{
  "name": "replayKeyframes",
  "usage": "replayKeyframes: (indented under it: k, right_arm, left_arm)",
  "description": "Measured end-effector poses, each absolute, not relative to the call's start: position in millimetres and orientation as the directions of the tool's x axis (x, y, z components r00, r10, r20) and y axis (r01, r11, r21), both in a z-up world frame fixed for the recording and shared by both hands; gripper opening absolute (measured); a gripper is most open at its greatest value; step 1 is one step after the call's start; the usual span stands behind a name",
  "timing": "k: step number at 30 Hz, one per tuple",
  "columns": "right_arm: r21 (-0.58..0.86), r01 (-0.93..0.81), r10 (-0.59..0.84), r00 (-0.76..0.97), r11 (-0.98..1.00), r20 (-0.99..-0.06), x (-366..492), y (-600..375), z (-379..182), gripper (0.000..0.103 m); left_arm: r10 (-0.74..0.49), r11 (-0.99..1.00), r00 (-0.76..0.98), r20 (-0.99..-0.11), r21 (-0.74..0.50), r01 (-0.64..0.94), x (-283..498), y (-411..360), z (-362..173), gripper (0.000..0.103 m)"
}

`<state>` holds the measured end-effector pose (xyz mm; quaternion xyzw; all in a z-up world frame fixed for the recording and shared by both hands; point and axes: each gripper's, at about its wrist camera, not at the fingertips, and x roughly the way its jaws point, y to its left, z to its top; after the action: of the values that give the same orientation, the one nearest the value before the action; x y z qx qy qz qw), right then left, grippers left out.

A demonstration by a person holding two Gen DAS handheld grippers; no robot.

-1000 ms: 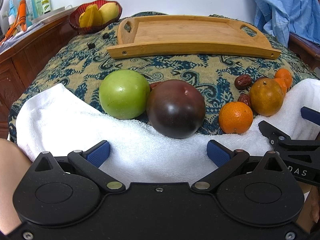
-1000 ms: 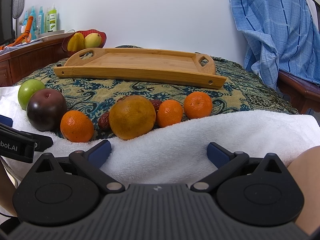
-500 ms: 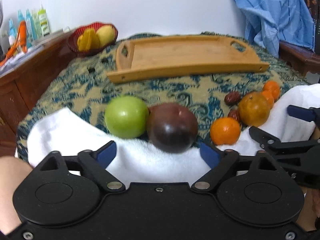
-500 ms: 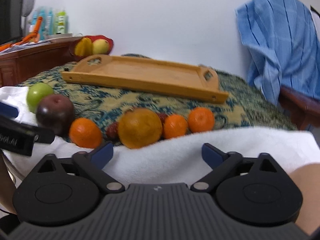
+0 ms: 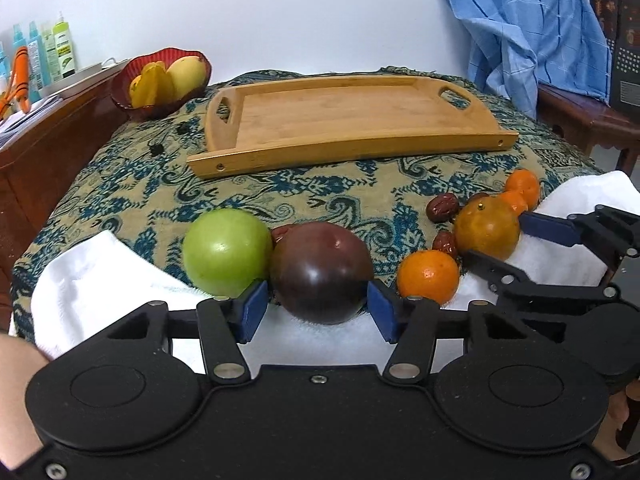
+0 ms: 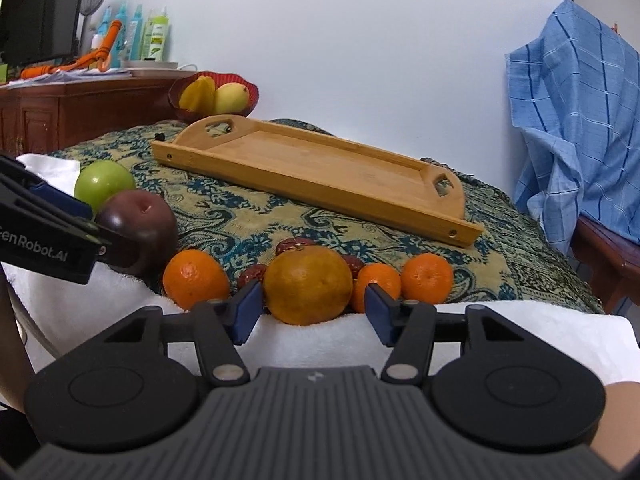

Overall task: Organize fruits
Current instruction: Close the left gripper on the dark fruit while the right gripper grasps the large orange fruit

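Note:
A dark purple fruit [image 5: 320, 270] lies on the white towel [image 5: 100, 280] beside a green apple [image 5: 227, 251]. My left gripper [image 5: 316, 312] is open with its blue pads on either side of the purple fruit, close to it. A large brownish orange [image 6: 308, 285] sits between small tangerines [image 6: 195, 278] [image 6: 426, 278] and red dates [image 6: 294, 245]. My right gripper [image 6: 314, 308] is open, its pads flanking the large orange. An empty bamboo tray [image 5: 352, 120] lies behind the fruit on the patterned cloth.
A red bowl [image 5: 160, 80] with yellow fruit stands at the back left, next to a wooden cabinet [image 5: 40, 140] with bottles. A blue cloth [image 6: 580, 120] hangs over a chair at the right.
Both grippers have moved forward to the fruit and their jaws have narrowed. The left now brackets the purple fruit, the right the large orange.

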<state>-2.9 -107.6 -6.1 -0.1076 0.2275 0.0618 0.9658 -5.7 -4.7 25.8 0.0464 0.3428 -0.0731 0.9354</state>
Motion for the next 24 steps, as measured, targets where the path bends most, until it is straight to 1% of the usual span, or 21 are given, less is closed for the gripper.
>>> replayKeyframes:
  k: [6,11,14,15,18,24]
  right_arm:
    - [-0.207,-0.187,0.077,0.891,0.96,-0.447,2.8,-101.9,-9.8,0.068]
    - [-0.21,-0.189,0.076,0.888,0.959,-0.453,9.2,-100.9,-12.8,0.068]
    - [-0.187,-0.178,0.074,0.885,0.966,-0.459,12.7,-102.8,-16.3,0.059]
    - [-0.179,-0.175,0.075,0.885,0.968,-0.46,13.0,-103.6,-17.2,0.058]
    - [-0.176,-0.174,0.077,0.887,0.969,-0.455,13.0,-104.1,-18.0,0.057]
    - [-0.15,-0.168,0.085,0.891,0.974,-0.447,9.9,-105.9,-15.8,0.056]
  left_arm:
    - [-0.116,0.982,0.754,-0.646,0.037,0.183,1.6,-7.5,20.2,0.058]
    - [-0.11,0.979,0.762,-0.638,0.064,0.195,4.9,-11.3,15.2,0.06]
    - [-0.1,0.976,0.769,-0.631,0.087,0.199,5.4,-14.7,11.9,0.061]
    - [-0.097,0.976,0.771,-0.629,0.093,0.198,5.7,-15.5,10.9,0.061]
    - [-0.09,0.977,0.783,-0.616,0.099,0.191,5.2,-16.8,8.4,0.062]
    - [-0.095,0.982,0.797,-0.596,0.077,0.174,0.3,-14.3,8.8,0.059]
